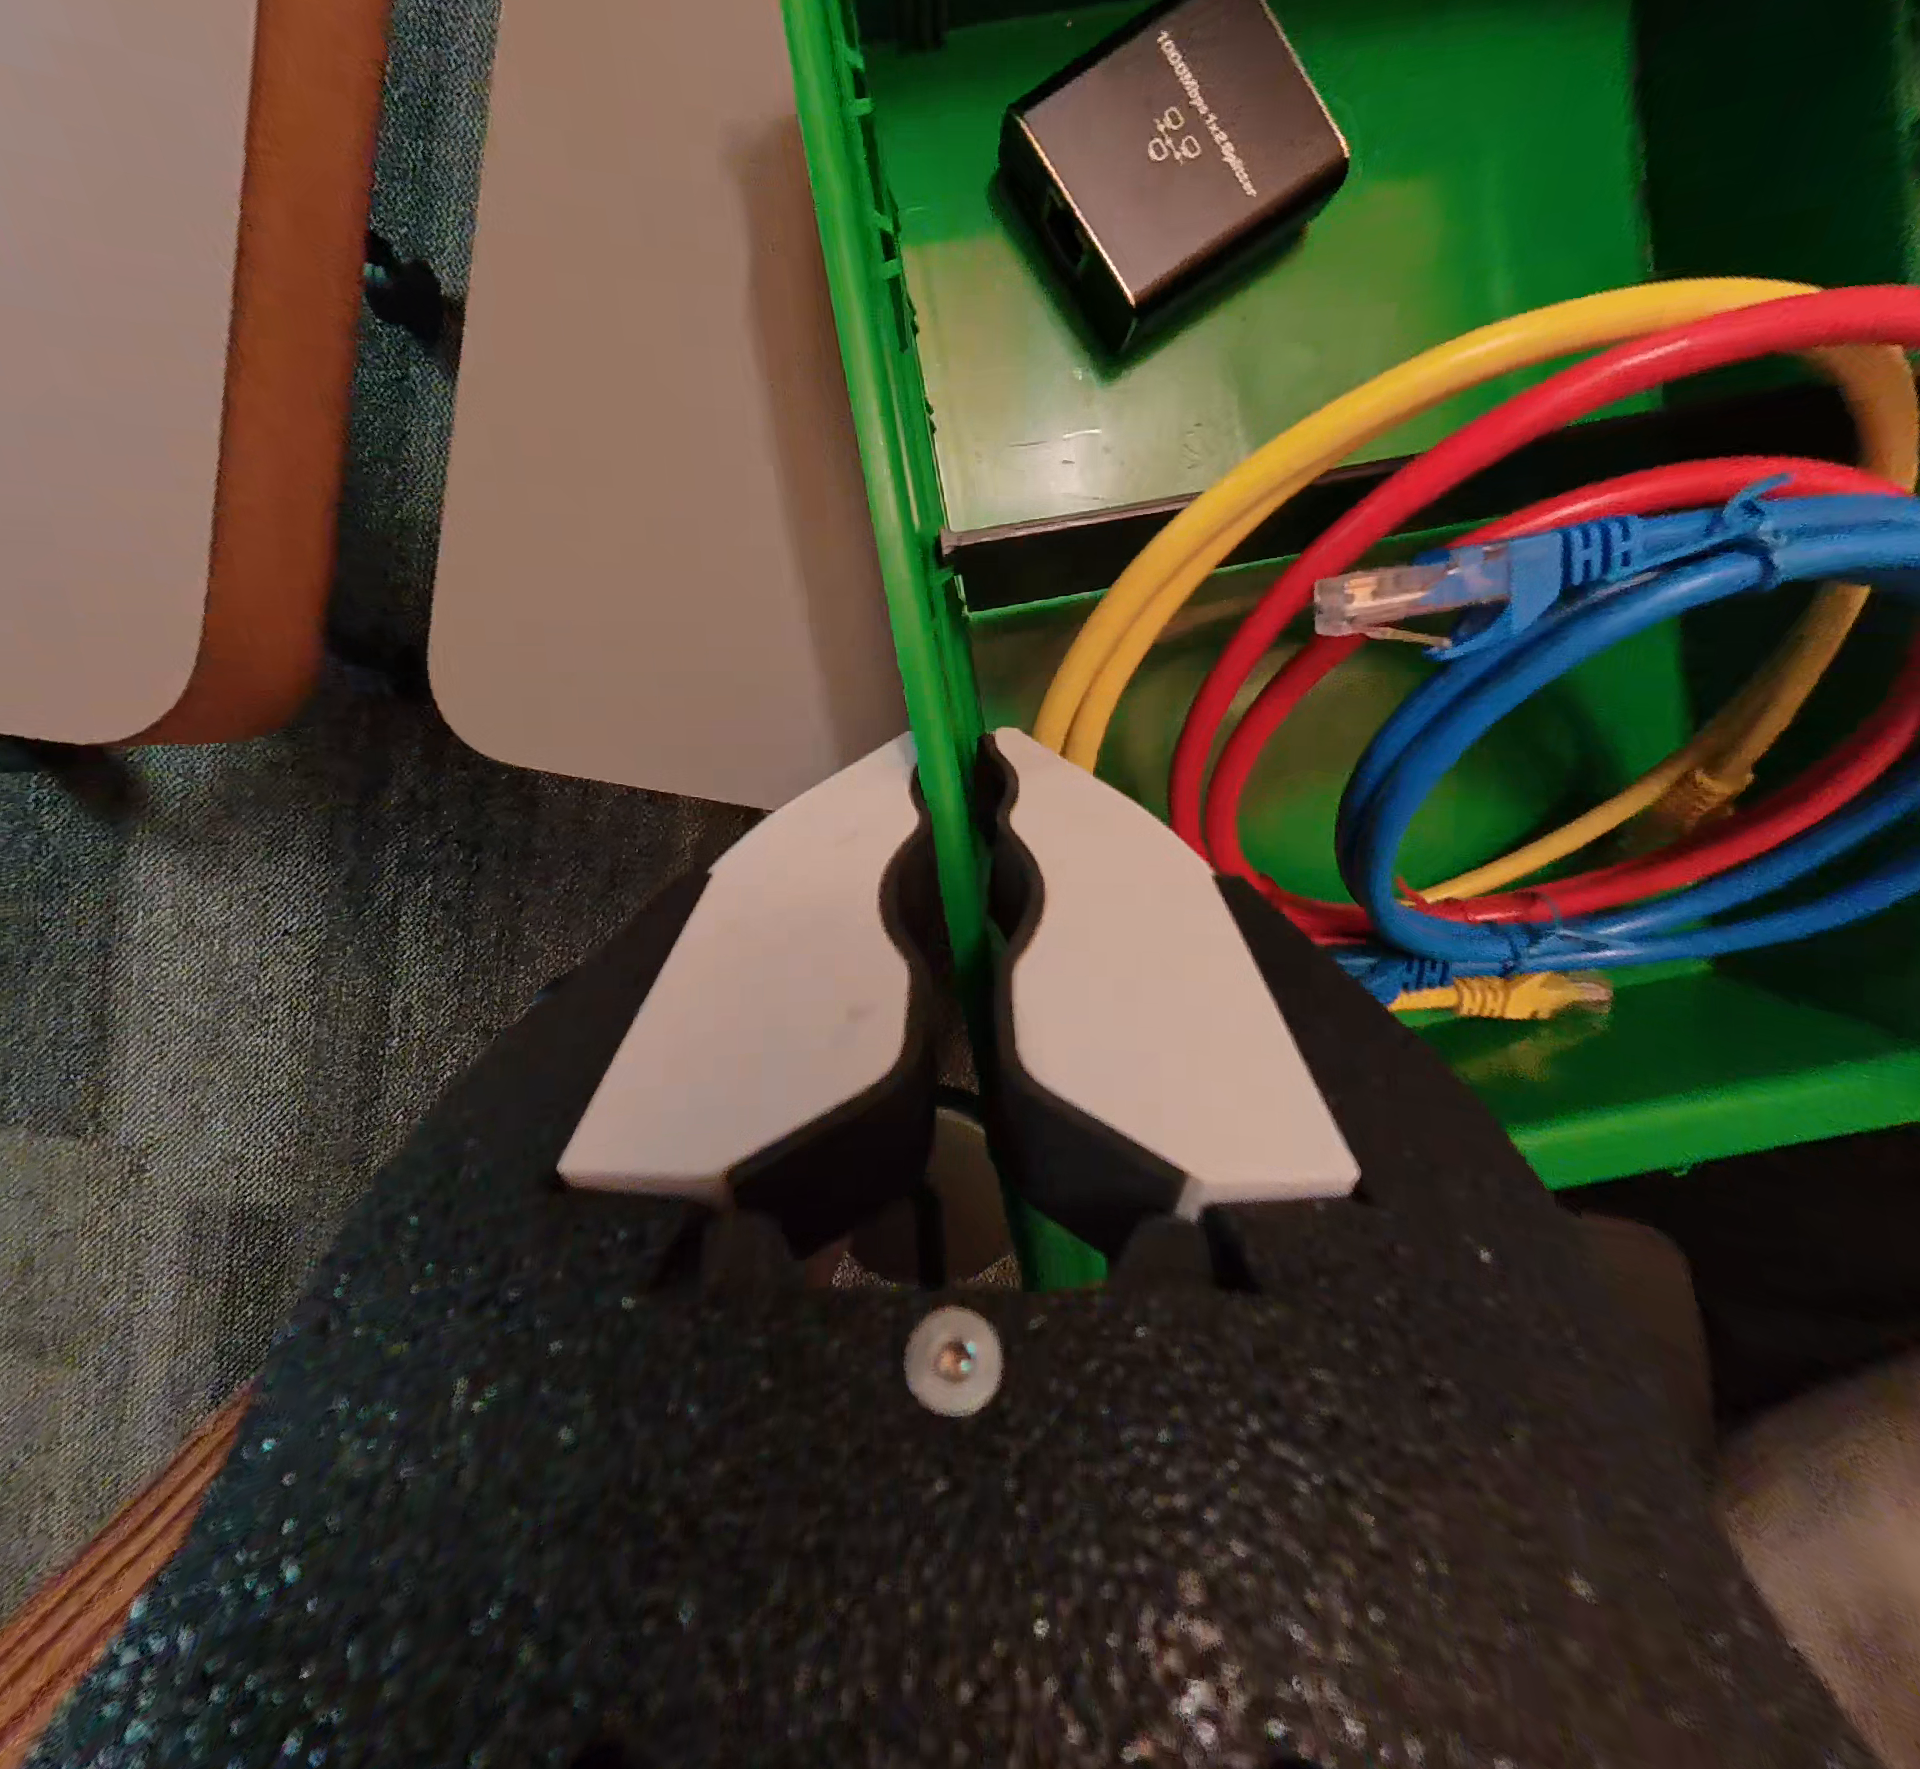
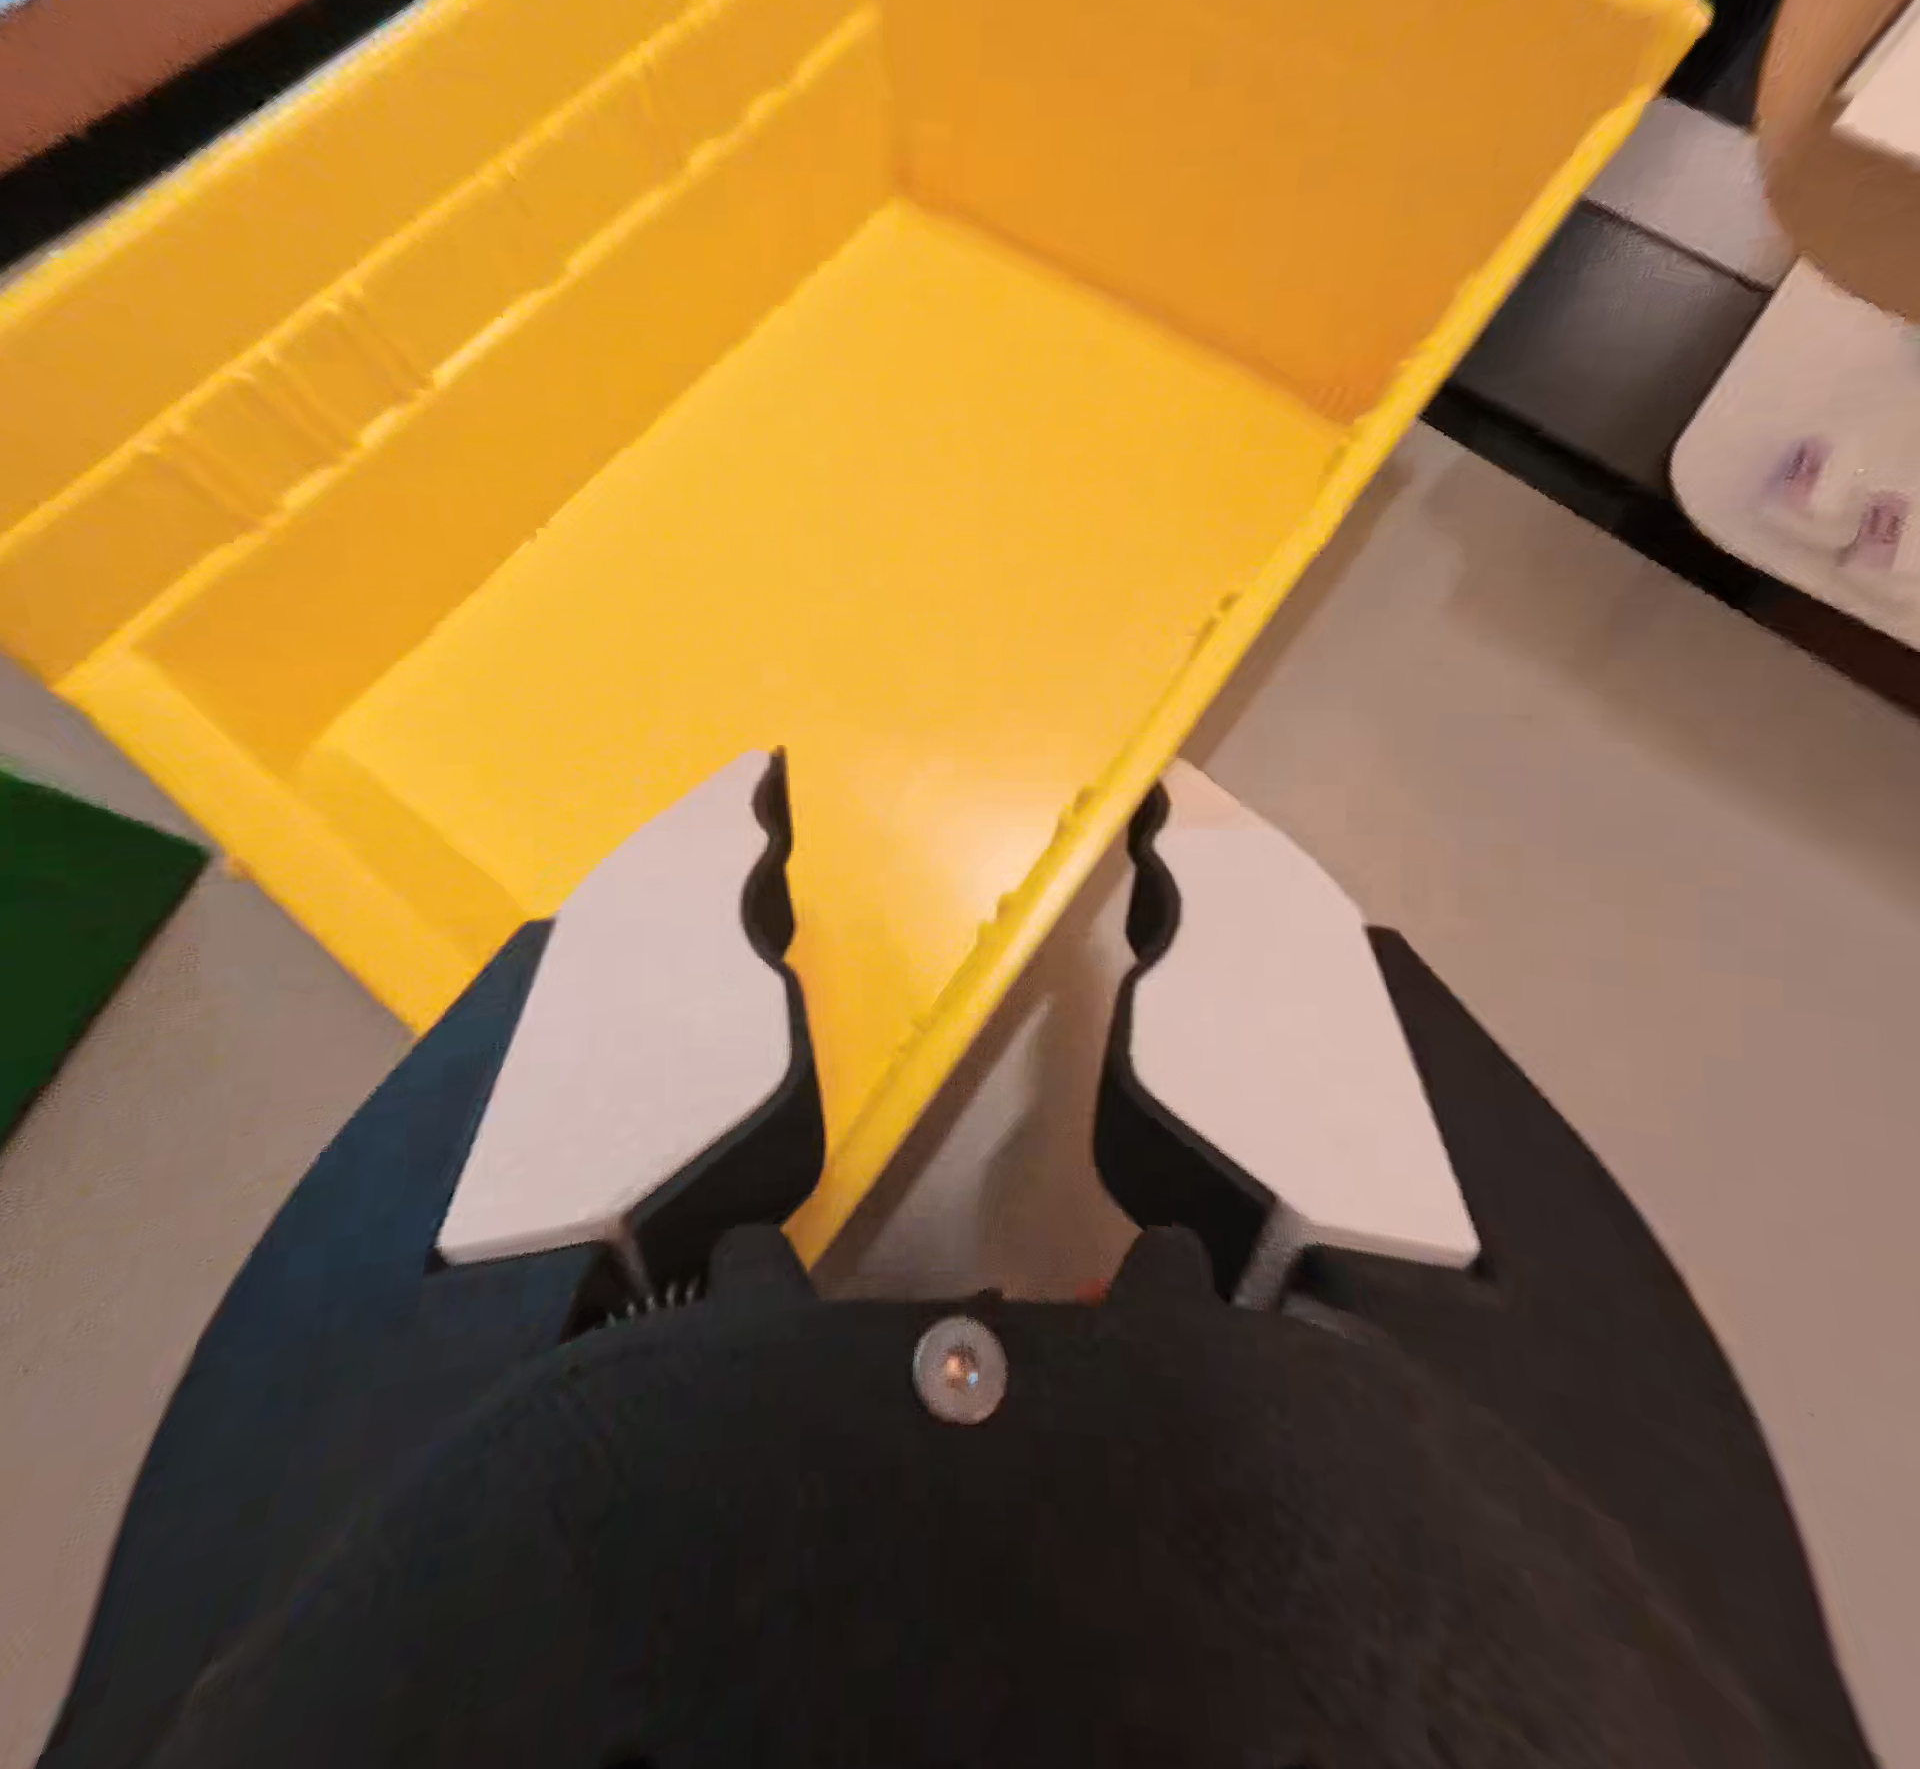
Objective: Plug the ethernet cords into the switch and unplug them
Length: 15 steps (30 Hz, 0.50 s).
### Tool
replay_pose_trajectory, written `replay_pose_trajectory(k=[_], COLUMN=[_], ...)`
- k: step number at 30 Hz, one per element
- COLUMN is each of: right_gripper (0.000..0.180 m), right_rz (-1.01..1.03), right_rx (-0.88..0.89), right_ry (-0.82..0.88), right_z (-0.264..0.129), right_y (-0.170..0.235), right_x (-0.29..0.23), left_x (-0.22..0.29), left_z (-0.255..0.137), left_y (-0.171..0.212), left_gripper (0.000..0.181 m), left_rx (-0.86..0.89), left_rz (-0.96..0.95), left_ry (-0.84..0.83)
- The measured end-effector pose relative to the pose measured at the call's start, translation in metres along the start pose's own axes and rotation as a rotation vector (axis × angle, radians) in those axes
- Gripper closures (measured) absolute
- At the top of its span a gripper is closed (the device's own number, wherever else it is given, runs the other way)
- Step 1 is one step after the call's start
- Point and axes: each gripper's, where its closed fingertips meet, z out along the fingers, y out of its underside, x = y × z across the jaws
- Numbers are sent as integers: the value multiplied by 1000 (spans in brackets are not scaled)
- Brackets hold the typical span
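In the left wrist view my left gripper [image 1: 958, 763] is shut on the left wall of a green bin [image 1: 831, 192]. Inside the bin lies a small black switch box [image 1: 1174, 150] at the far end. Nearer lie coiled ethernet cords: yellow [image 1: 1299, 431], red [image 1: 1455, 369] and blue [image 1: 1434, 784]. A blue cord's clear plug [image 1: 1382, 599] points left, free in the air. In the right wrist view my right gripper [image 2: 961, 789] is open, its jaws astride the right wall of an empty yellow bin [image 2: 1475, 337].
The bins stand on a pale table [image 1: 644, 431] [image 2: 1558, 888]. Left of it are a grey carpet floor [image 1: 208, 940] and another pale table with a brown edge [image 1: 281, 317]. A corner of the green bin [image 2: 73, 909] shows left of the yellow bin. The grippers' ends are close to 45 cm from one another.
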Motion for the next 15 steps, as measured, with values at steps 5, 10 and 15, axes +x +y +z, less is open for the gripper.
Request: replay_pose_trajectory(k=[5,10,15], right_gripper=[157,174,173], right_rz=[74,4,-128], right_rx=[-74,-101,-81], right_ry=[35,-4,62], right_z=[-13,-68,-159], right_y=[8,40,79], right_x=[26,57,98], left_x=[-6,-10,-10], left_z=[1,2,10], left_y=[-2,-5,-19], left_gripper=[177,178,177], left_rx=[8,7,0], left_rz=[-1,-3,-3], left_ry=[6,46,42])
